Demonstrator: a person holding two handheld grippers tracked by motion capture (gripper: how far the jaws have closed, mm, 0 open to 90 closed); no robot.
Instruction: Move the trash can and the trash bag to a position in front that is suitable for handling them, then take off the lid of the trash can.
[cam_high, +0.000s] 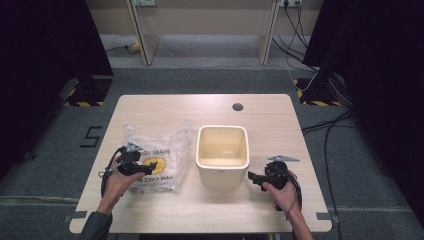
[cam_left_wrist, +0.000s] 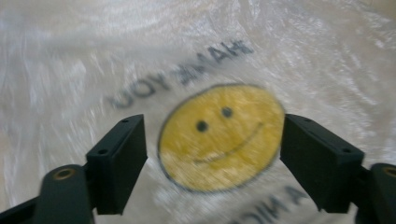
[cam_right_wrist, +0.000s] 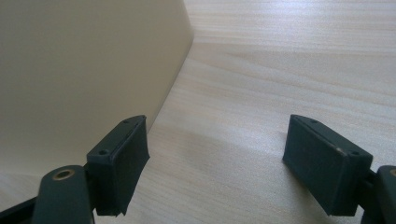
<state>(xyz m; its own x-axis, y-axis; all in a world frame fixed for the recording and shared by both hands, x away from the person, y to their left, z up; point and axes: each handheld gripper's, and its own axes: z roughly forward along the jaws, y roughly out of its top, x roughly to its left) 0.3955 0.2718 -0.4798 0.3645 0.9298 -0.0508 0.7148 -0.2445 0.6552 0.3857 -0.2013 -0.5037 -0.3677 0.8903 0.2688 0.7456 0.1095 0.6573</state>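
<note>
**A:** Which step is this, would you say?

**B:** The approach to the bag (cam_high: 159, 159). It lies flat on the table (cam_high: 280, 120), just left of the tub (cam_high: 223, 155), print side up. The left gripper (cam_high: 150, 168) hangs over its near half, jaws wide with nothing between them. In the left gripper view the yellow smiley (cam_left_wrist: 223, 136) sits right in the gap between the pads.

**A:** So no grip yet?

**B:** None that I can see. The film lies smooth under the jaws, no pinch or fold gathered up.

**A:** And the right gripper (cam_high: 251, 177)?

**B:** Just right of the tub, low over bare table, jaws also wide and empty. Its own view has the tub's wall close by the left pad (cam_right_wrist: 122, 161), whether touching I can't tell.

**A:** What does the next move call for?

**B:** My guess: the left comes down until the pads meet the film, then closes on a raised wrinkle or an edge. Flat plastic gives little to bite, so it may slip. The right looks placed to steady the tub if the bag is meant for it.
</note>
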